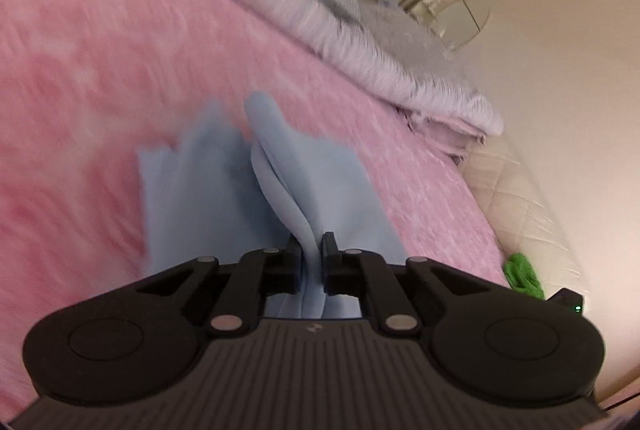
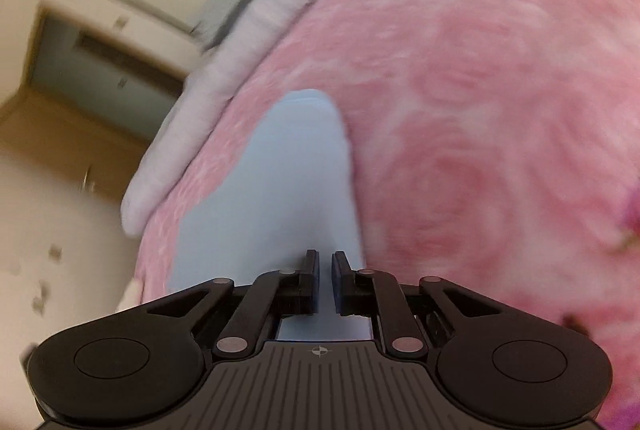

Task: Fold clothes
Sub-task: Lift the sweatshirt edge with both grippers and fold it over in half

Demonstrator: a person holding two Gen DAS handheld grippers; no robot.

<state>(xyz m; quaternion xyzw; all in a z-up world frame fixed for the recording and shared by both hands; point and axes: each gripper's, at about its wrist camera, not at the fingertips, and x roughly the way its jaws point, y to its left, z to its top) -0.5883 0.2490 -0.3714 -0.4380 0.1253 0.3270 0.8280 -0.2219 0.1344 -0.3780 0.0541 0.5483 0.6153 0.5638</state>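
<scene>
left fingers [image 1: 311,250] pinch light-blue garment [image 1: 320,166] | right fingers [image 2: 325,262] clamp it | pink fleece blanket [image 1: 100,50] | cream wall [image 1: 560,30]

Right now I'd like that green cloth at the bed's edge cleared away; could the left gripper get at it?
Probably not yet. The left gripper is shut on a fold of the light blue garment, so its jaws are occupied. The green cloth lies off to its right, with nothing visibly in between.

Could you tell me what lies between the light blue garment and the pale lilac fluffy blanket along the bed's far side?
Only bare pink bedspread separates the light blue garment from the lilac blanket; both wrist views show it.
</scene>
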